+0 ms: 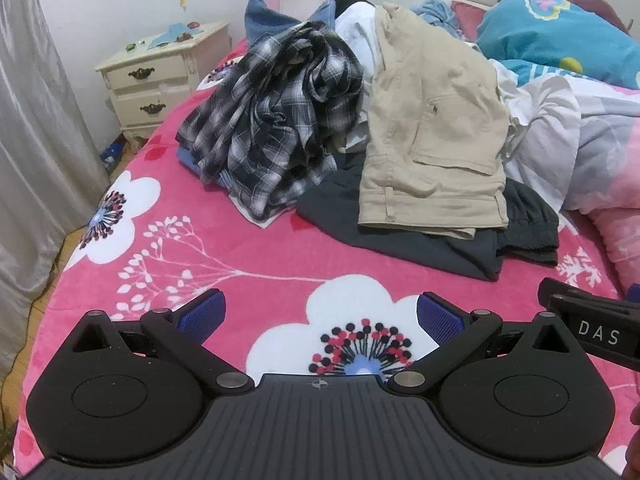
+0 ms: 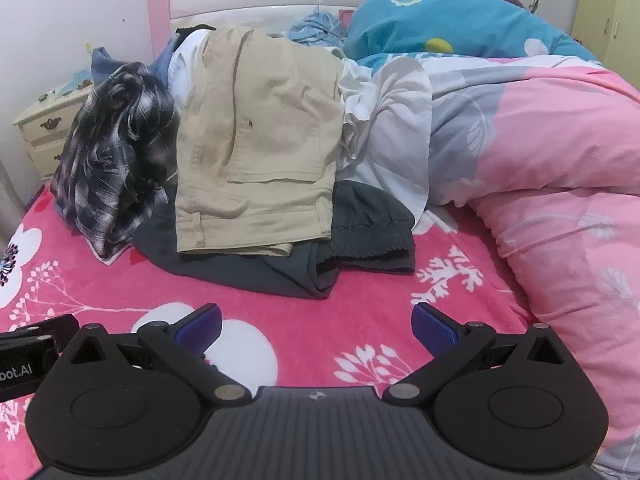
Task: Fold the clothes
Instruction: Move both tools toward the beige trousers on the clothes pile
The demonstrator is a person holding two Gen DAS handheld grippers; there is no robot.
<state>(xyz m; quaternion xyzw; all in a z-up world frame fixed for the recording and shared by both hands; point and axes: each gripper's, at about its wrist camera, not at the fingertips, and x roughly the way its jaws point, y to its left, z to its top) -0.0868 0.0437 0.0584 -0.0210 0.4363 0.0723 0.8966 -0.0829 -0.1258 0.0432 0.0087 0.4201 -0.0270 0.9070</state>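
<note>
We hold both grippers spread wide over the bed's pink floral blanket (image 1: pixel 248 248) — the left gripper (image 1: pixel 320 314) and the right gripper (image 2: pixel 316 322) are released, their blue fingers (image 1: pixel 202 314) touching nothing. The clothes pile lies toward the headboard end of the bed: khaki trousers (image 1: pixel 432 128) on top, a dark grey garment (image 2: pixel 280 268) beneath them, a plaid shirt (image 1: pixel 272 120) crumpled just beside — toward the bed's left edge.

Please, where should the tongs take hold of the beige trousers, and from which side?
Probably at the waistband, the near edge of the beige trousers, coming from the front over the bare blanket. That edge lies flat and exposed atop the dark garment; both tongs are open.
</note>
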